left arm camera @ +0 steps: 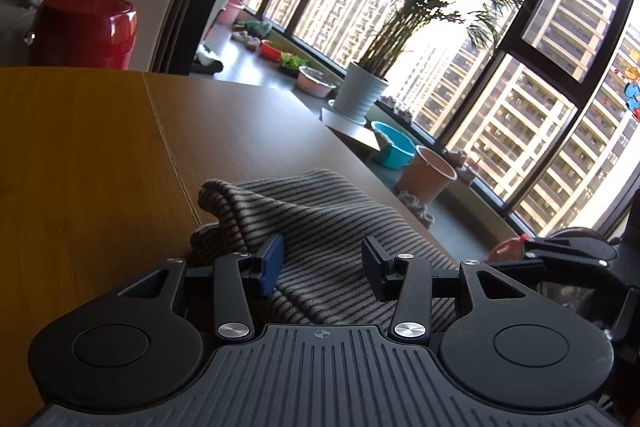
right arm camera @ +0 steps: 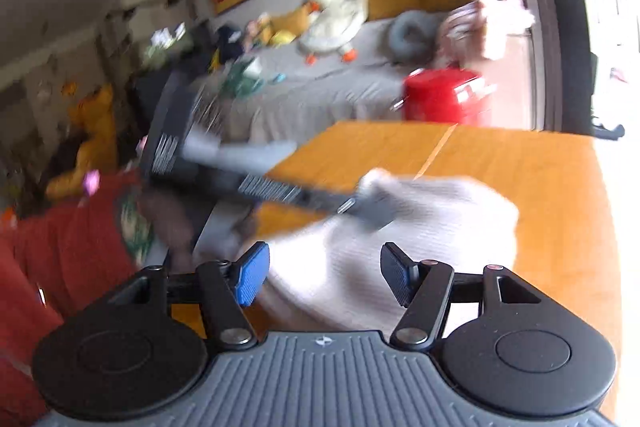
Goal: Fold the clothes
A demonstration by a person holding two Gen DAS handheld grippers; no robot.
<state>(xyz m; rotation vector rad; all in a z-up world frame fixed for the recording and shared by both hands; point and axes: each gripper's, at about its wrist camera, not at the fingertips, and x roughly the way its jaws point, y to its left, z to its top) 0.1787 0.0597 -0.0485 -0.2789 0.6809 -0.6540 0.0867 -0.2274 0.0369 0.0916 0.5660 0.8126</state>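
A grey garment with thin dark stripes lies bunched on the wooden table. My left gripper is open just above it, with striped cloth showing between its blue pad and black pad. In the blurred right wrist view the same garment looks pale grey. There the left gripper reaches in from the left, its tip down on the cloth's far part. My right gripper is open over the near edge of the garment, with nothing gripped.
The table's right edge drops toward a window ledge with a potted palm and basins. A red container stands behind the table, before a sofa with a plush duck. A red sleeve is at the left.
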